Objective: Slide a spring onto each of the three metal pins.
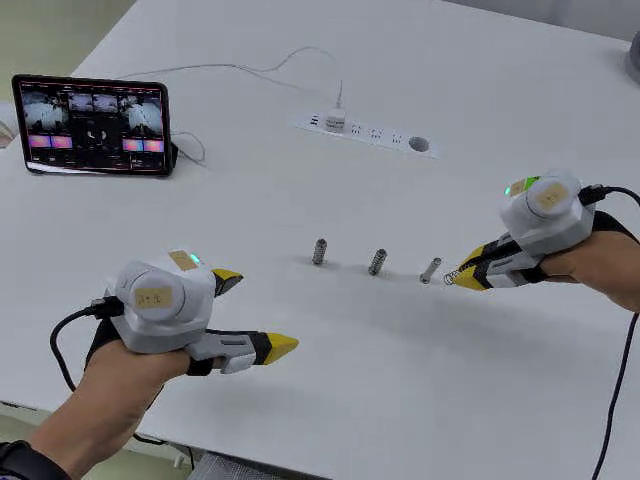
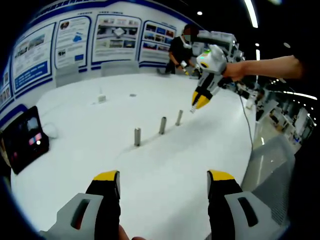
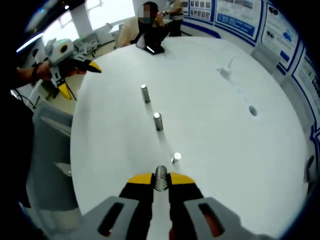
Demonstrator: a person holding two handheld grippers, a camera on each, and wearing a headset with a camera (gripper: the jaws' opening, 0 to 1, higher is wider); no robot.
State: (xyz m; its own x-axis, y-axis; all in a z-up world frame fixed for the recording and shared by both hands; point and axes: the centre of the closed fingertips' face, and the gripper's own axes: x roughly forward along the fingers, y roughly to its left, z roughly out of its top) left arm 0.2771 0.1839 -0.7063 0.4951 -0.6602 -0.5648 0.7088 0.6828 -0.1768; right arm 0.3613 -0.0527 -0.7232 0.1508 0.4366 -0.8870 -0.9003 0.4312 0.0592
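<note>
1. Head view: my left gripper (image 1: 255, 310) sits at the lower left of the frame, just above the white table (image 1: 400, 390). Its yellow-tipped jaws are spread wide with nothing between them.
2. Still in the head view, my right gripper (image 1: 466, 276) comes in from the right edge. Its jaws are pinched narrow on a spring (image 1: 452, 277) that pokes out to the left.
3. The three pins (image 1: 377, 262) stand in a row across the middle of the frame. The spring's free end is just beside the rightmost pin; I cannot tell whether they touch. The other two pins look ribbed, and I cannot tell whether that is a coil.
4. A tablet (image 1: 95, 125) stands at the upper left, and a power strip (image 1: 365, 130) lies at top centre.
5. Left gripper view: my own jaws rise wide apart at the bottom, gripping nothing. The pins (image 2: 162, 125) run in a diagonal line at mid-frame. The right gripper (image 2: 200, 103) hangs at the upper right, its tip near the farthest pin.
6. Right gripper view: the jaws are nearly together at bottom centre, holding the spring (image 3: 160, 176) upright in the frame. The closest pin (image 3: 176, 159) is just above and right of it, and the other two recede up the frame.
7. The left gripper (image 3: 80, 80) shows at the upper left, and a person (image 3: 147, 30) sits at the table's far edge.
</note>
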